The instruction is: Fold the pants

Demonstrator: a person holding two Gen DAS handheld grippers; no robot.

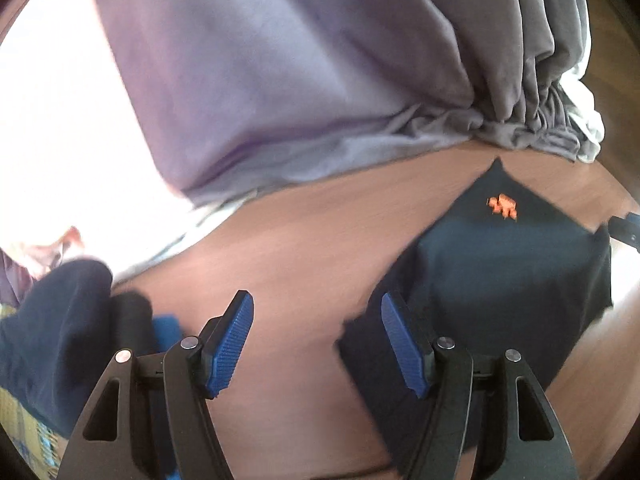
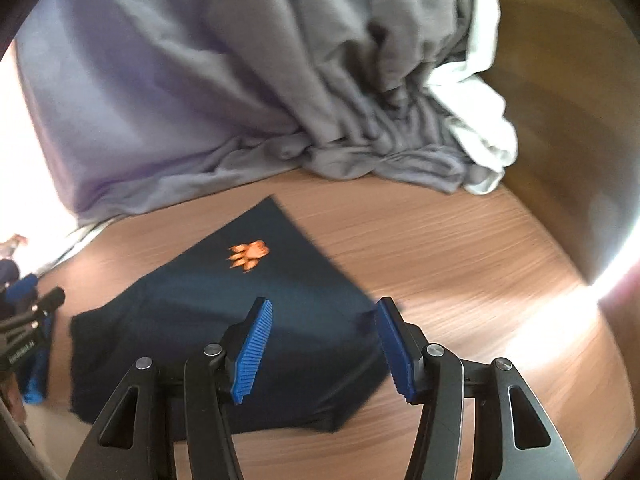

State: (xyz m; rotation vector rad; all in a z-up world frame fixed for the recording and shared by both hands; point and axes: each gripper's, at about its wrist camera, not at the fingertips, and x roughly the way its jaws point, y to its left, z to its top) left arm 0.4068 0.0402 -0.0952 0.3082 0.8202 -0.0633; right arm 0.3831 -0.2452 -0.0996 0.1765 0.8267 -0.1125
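So both grippers are wide open rn, nothing between the blue pads on either one. Left gripper (image 1: 316, 336) hangs over bare wood floor (image 1: 288, 240), w/ the right-side finger (image 1: 404, 344) over the near-left edge of the pants (image 1: 500, 272). Right gripper (image 2: 324, 344) sits above the near-right part of the pants (image 2: 224, 320), fingers spread, can't tell if they touch the fabric.

Pants are dark navy, folded into a compact flat bundle on the floor, one corner pointing to the far side. Orange paw print (image 2: 249, 255) faces up near that far corner; same print (image 1: 502, 206) shows in the left view too.

Far side: a big lavender-grey sheet (image 2: 180, 92) drapes down and bunches on the floor, w/ a white cloth (image 2: 476, 136) at its right end. In the right view the other gripper shows at the far left edge, just beside the pants. Near left in the left view there's a dark blue sleeve (image 1: 52, 328), prob the person's arm, blurry tho.
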